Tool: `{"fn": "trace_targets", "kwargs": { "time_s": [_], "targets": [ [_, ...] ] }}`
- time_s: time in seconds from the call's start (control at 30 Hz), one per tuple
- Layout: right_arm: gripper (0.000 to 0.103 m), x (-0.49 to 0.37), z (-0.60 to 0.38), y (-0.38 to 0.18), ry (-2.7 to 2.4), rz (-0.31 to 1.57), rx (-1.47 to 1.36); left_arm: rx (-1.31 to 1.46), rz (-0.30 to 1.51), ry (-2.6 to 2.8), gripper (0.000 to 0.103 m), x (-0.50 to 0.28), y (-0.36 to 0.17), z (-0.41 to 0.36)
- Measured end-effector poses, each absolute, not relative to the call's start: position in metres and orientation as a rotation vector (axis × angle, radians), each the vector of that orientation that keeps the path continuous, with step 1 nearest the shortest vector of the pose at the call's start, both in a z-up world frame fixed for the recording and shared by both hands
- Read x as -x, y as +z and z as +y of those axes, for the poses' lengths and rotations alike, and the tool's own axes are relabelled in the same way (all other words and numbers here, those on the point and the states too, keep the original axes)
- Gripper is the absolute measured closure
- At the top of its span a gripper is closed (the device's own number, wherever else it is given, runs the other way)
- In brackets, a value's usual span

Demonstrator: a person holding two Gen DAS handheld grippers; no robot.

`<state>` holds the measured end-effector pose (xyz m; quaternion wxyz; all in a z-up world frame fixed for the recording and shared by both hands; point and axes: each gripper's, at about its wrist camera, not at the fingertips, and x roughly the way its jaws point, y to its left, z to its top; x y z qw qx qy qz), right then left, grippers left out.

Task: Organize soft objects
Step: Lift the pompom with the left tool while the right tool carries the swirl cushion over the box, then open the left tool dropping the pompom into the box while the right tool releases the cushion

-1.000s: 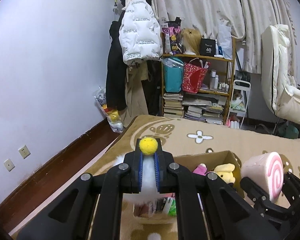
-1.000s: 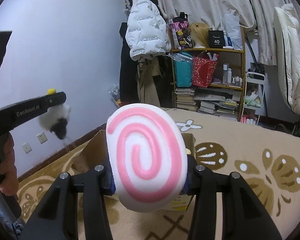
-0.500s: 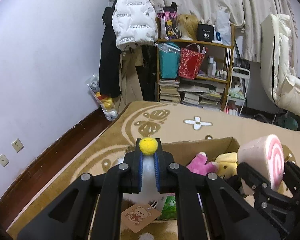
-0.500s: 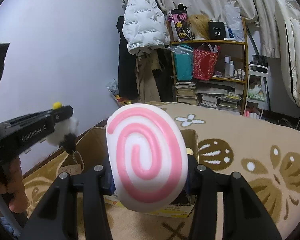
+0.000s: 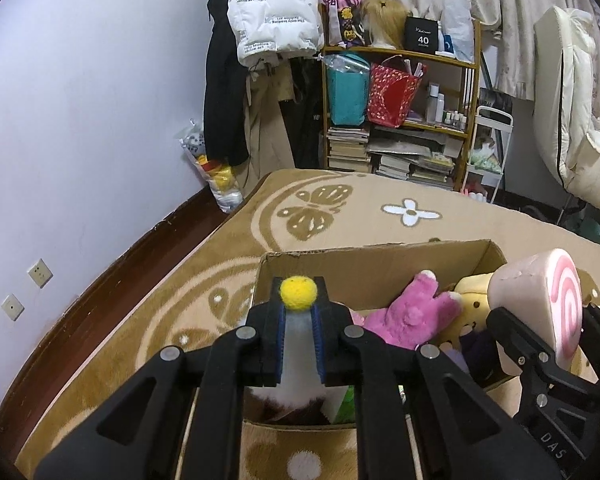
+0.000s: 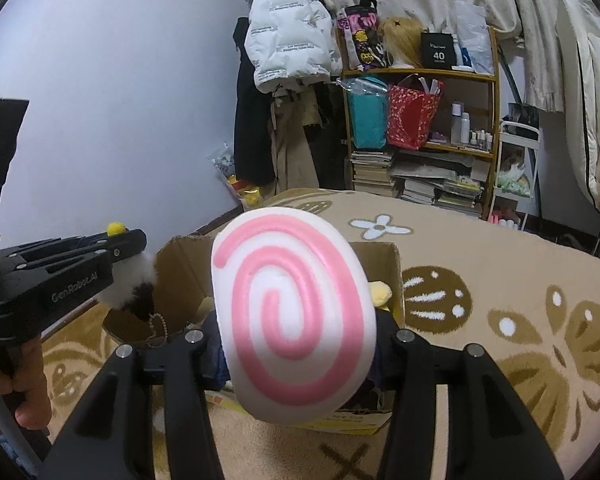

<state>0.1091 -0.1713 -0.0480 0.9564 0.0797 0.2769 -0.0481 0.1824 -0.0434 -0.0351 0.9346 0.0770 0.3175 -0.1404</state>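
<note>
Left gripper [image 5: 299, 312]: jaws clamped on a small white fluffy toy with a yellow pom-pom [image 5: 298, 297], over the near-left corner of the open cardboard box [image 5: 380, 266].
Right gripper [image 6: 296, 346]: jaws clamped on a white plush roll with a pink swirl [image 6: 294, 316], above the box's right side.
In the way: pink plush rabbit [image 5: 410, 314] and yellow plush [image 5: 474, 312] filled the box.
Change: both grippers had come closer over the box than a second before.

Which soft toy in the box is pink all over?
The pink plush bunny in the cardboard box. The yellow plush toy beside it isn't pink.
</note>
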Motion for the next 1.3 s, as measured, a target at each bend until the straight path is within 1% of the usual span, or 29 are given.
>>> {"fn": "trace_targets", "kwargs": {
  "time_s": [0.47,0.6,0.63,0.7,0.77,0.83,0.9,0.93,1.0,1.03,1.07,1.1,1.13,1.2,1.27,1.3],
  "targets": [
    [0.048,-0.110,-0.171,-0.058,-0.100,0.595,-0.159,-0.180,0.679,-0.273,0.090,-0.185,-0.043,-0.043],
    [0.045,-0.110,-0.171,-0.061,-0.099,0.604,-0.165,-0.194,0.674,-0.267,0.088,-0.184,-0.043,-0.044],
    [0.042,-0.110,-0.171,-0.061,-0.101,0.603,-0.164,-0.194,0.674,-0.269,0.087,-0.184,-0.043,-0.044],
    [0.032,-0.108,-0.171,-0.060,-0.104,0.590,-0.166,-0.191,0.675,-0.267,0.087,-0.184,-0.042,-0.044],
    [0.029,-0.106,-0.171,-0.058,-0.107,0.577,-0.171,-0.187,0.678,-0.265,0.085,-0.183,-0.041,-0.044],
    [0.028,-0.105,-0.172,-0.057,-0.111,0.570,-0.174,-0.186,0.682,-0.263,0.080,-0.182,-0.041,-0.043],
    [0.021,-0.104,-0.173,-0.057,-0.116,0.570,-0.183,-0.186,0.679,-0.257,0.069,-0.181,-0.040,-0.041],
    [0.019,-0.104,-0.175,-0.056,-0.119,0.569,-0.187,-0.189,0.674,-0.252,0.066,-0.180,-0.040,-0.040],
    [0.011,-0.101,-0.176,-0.055,-0.128,0.561,-0.197,-0.199,0.657,-0.234,0.047,-0.176,-0.037,-0.037],
    [0.010,-0.100,-0.177,-0.054,-0.131,0.556,-0.199,-0.205,0.645,-0.224,0.045,-0.173,-0.036,-0.036],
    [0.008,-0.099,-0.176,-0.053,-0.132,0.555,-0.199,-0.206,0.642,-0.216,0.038,-0.172,-0.034,-0.034],
    [0.004,-0.097,-0.176,-0.052,-0.136,0.555,-0.198,-0.205,0.641,-0.210,0.029,-0.171,-0.033,-0.032],
    [0.001,-0.096,-0.176,-0.051,-0.140,0.555,-0.199,-0.201,0.640,-0.203,0.024,-0.169,-0.031,-0.031],
    [0.000,-0.092,-0.176,-0.049,-0.156,0.545,-0.205,-0.192,0.630,-0.188,0.009,-0.165,-0.028,-0.026],
    [0.000,-0.088,-0.177,-0.049,-0.159,0.546,-0.223,-0.179,0.614,-0.167,0.002,-0.160,-0.024,-0.019],
    [0.000,-0.087,-0.177,-0.049,-0.158,0.552,-0.233,-0.174,0.607,-0.159,0.000,-0.157,-0.023,-0.017]
  ]
}}
